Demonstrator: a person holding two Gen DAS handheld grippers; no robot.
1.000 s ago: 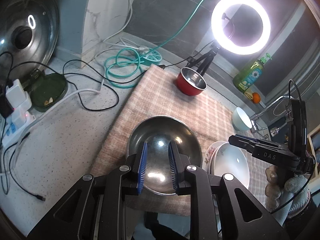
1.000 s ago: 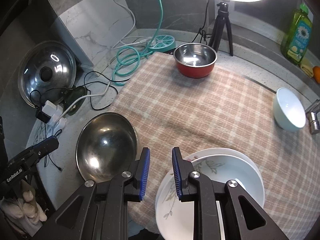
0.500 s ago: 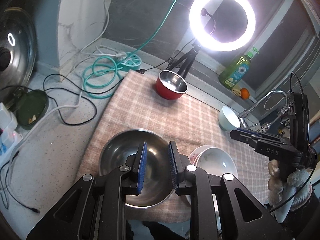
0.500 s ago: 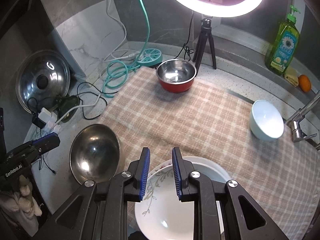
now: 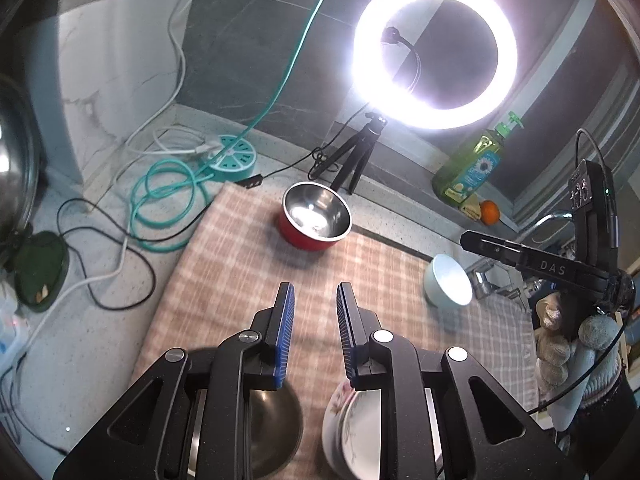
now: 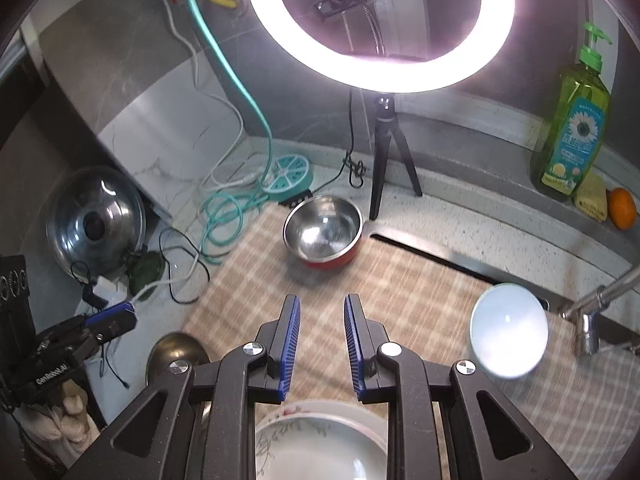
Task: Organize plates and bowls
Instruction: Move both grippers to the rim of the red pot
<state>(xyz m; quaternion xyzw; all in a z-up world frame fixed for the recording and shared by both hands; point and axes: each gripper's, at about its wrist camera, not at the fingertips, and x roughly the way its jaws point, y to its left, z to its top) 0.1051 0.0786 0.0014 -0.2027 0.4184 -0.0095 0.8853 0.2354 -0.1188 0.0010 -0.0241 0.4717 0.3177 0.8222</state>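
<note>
- Checked cloth (image 5: 248,264): woven fabric, matt, beige-pink plaid.
- Countertop (image 5: 92,344): speckled stone look, smooth, low sheen.
- Red bowl (image 5: 316,216): polished steel lining, mirror glare seen; red outer shell, glossy.
- Large steel bowl (image 5: 276,428): bare metal, brushed-dull inside, darker than the red bowl's lining.
- White plates (image 6: 320,448): glazed ceramic, glossy, floral print under the glaze.
- Pale blue bowl (image 6: 508,332): glazed, smooth, bright highlight.
- Pot lid (image 6: 96,224): polished metal, reflective.
- Left gripper (image 5: 314,332) and right gripper (image 6: 320,344): matt black textured plastic frames, ribbed blue pads, shiny metal pins.
- Detergent bottle (image 6: 572,140): translucent green plastic, glossy paper-like label.
</note>
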